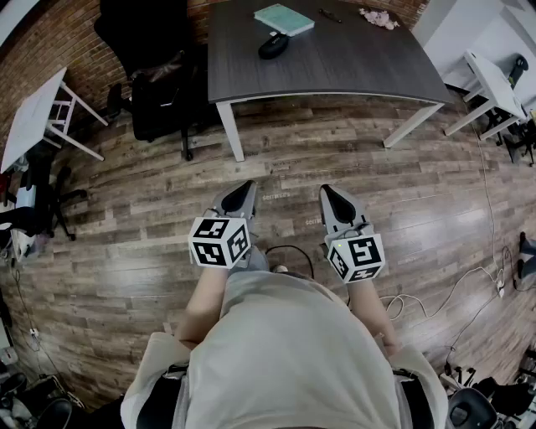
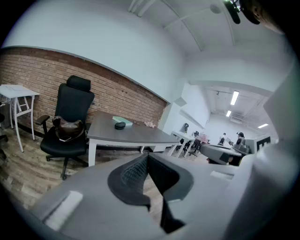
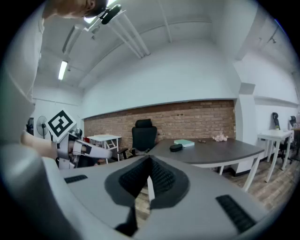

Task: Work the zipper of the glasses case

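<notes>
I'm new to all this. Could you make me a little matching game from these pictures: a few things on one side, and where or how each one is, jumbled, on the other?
Things
1. glasses case
2. bag
3. pink bundle
4. left gripper

Place or state
A. jaws shut, nothing held, above the wooden floor
B. far right corner of the table, seen from the head view
C. on the seat of the black chair
D. beside the teal book

Pairs: 1-D, 2-C, 3-B, 4-A

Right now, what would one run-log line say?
left hand-held gripper: shut, empty | right hand-held gripper: shut, empty | glasses case: on table, untouched
</notes>
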The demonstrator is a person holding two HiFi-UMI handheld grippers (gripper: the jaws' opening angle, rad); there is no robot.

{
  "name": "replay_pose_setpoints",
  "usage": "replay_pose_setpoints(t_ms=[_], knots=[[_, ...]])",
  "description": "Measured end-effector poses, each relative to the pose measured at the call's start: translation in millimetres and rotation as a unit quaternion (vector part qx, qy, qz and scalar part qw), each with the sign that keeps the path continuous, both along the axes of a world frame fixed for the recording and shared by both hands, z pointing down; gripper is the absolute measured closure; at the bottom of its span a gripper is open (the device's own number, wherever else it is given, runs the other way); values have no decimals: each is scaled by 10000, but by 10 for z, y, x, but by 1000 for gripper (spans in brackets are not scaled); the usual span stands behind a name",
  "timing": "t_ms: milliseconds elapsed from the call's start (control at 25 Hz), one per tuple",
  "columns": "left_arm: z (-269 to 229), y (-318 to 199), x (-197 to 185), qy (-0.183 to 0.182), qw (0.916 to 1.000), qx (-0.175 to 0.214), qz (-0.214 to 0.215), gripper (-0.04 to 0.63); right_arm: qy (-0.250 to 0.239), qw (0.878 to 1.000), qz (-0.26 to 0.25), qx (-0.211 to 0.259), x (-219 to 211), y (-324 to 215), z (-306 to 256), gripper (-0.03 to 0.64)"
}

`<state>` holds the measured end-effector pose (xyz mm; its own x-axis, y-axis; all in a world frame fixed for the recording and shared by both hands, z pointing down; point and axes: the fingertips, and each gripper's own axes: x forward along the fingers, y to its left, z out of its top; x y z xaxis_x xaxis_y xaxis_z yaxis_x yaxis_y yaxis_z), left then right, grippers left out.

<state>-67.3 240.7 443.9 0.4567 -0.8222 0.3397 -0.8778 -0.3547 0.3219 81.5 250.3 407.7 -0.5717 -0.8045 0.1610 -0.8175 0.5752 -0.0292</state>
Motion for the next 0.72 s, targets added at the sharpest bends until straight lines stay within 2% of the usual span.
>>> replay_pose_setpoints(t_ms=[160, 520, 720], knots=[[-38, 313, 91, 13, 10000, 25, 21, 584, -65, 9998, 169, 36, 158, 253, -50, 615], [-114, 682, 168, 90, 9995, 189, -222, 584, -16, 9998, -178, 111, 150, 697, -80, 615], [-184, 747, 166, 219, 9992, 284, -182, 566, 12, 9995, -250, 181, 116, 751, -102, 614]])
